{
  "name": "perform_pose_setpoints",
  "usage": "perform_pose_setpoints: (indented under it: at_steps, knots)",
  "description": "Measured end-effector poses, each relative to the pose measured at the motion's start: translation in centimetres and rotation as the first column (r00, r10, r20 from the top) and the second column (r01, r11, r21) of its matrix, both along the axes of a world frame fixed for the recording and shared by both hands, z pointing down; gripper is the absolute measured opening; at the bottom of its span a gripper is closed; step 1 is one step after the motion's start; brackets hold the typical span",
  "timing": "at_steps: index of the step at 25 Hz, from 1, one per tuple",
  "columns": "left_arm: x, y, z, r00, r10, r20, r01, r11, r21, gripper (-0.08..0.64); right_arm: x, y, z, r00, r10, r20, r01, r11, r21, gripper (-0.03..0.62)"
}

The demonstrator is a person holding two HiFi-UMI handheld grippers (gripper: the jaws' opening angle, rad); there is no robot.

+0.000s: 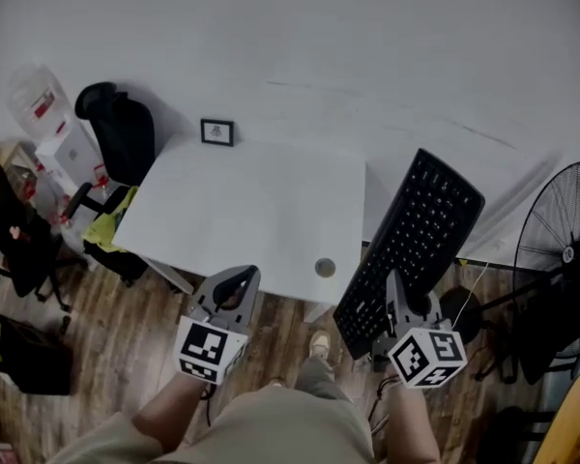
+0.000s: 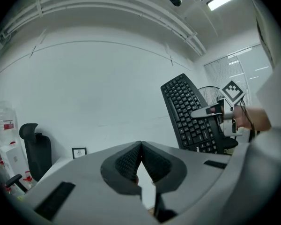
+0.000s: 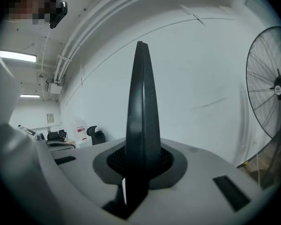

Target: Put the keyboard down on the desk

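Clamped by its edge in the right gripper (image 1: 403, 309), the black keyboard (image 1: 418, 228) should swing left over the white surface (image 1: 251, 211), level out and lower gently, while the left gripper (image 1: 234, 284) stands closed and empty.

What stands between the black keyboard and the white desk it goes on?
Nothing visible. The black keyboard, clamped in the right gripper, hangs off the right side of the white desk. It carries only a small framed picture at the back edge and a round grey disc near the front.
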State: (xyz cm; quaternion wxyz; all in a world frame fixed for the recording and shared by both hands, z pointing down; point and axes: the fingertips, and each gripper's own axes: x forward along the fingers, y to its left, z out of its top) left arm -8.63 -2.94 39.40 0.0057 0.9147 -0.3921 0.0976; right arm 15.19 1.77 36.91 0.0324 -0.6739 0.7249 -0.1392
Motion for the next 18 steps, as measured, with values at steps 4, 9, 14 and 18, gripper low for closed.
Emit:
perform_pose_setpoints:
  at_steps: [4,9,14,18]
  knots:
    - [2.4,-3.0,0.9,1.000,-0.012,0.020,0.013,1.000,-0.023,0.021,2.0,-4.6,1.8,0.995,-0.017,0.094,0.019,1.000,-0.018,0.084]
    - [5.7,-7.6,2.1,0.998,-0.056,0.039,0.058,0.997,-0.058,0.021,4.4,-10.8,4.5,0.980,-0.053,0.190,0.064,0.997,-0.053,0.083]
    - [8.2,-11.7,3.2,0.993,-0.101,0.062,0.106,0.990,-0.091,0.021,7.3,-16.2,7.2,0.942,-0.004,0.335,0.029,0.997,-0.070,0.083]
    - [9.5,-14.9,4.5,0.985,-0.146,0.093,0.156,0.982,-0.111,0.021,10.3,-20.0,10.0,0.881,0.062,0.469,-0.018,0.995,-0.098,0.083]
